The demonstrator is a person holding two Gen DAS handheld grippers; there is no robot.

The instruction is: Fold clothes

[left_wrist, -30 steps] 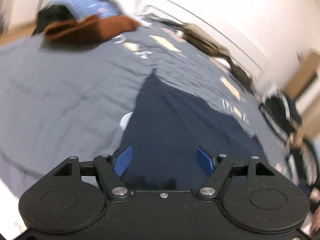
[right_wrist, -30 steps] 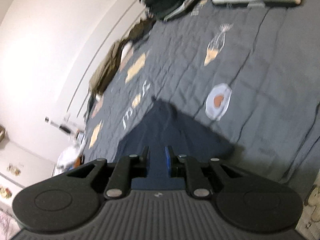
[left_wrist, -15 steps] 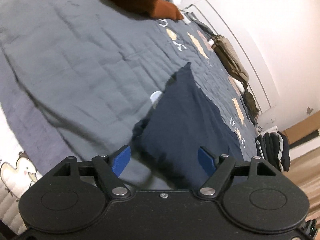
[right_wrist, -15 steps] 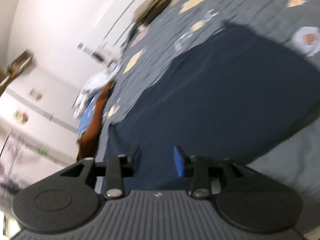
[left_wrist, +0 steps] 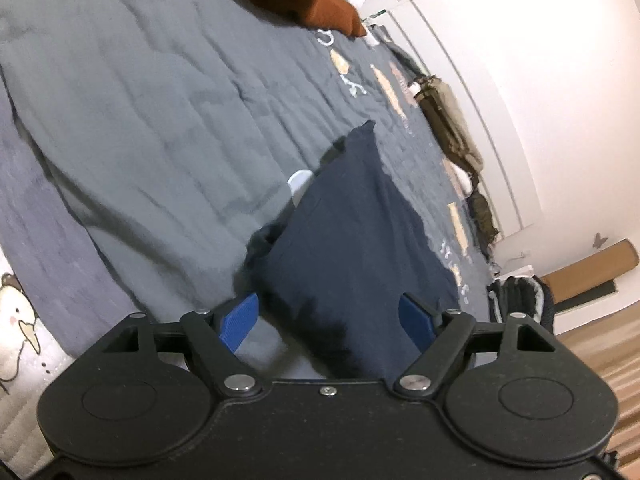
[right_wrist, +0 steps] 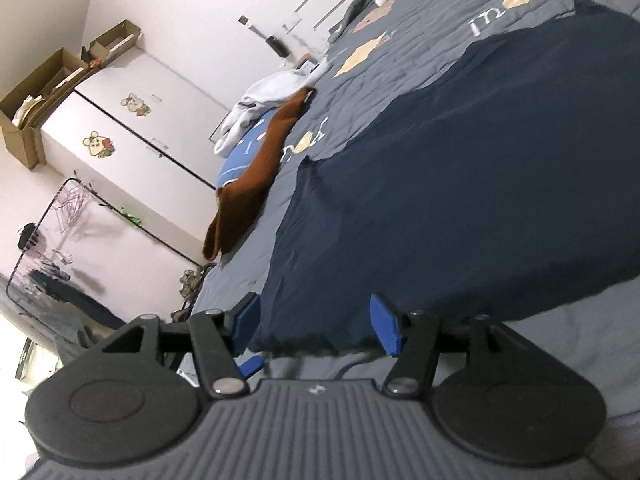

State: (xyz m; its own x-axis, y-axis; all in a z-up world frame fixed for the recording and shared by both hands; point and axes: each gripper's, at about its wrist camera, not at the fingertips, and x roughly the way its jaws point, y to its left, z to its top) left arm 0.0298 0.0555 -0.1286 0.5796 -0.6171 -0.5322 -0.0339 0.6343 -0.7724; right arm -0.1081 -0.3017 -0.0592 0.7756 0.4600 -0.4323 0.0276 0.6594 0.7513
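Navy garment (left_wrist: 352,240), folded and lying flat on the grey quilted bed cover (left_wrist: 140,120). Left gripper (left_wrist: 332,314) and right gripper (right_wrist: 316,320) each at the garment's near edge, jaws spread apart with cloth between them, not pressing; both have just been opening. Rust-brown garment (right_wrist: 256,172) lies beyond the navy garment.

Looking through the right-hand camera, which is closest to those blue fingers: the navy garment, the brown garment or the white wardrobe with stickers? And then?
1. Navy garment, right before the fingers.
2. Brown garment, farther up the bed, left.
3. White wardrobe, at the far wall, left.
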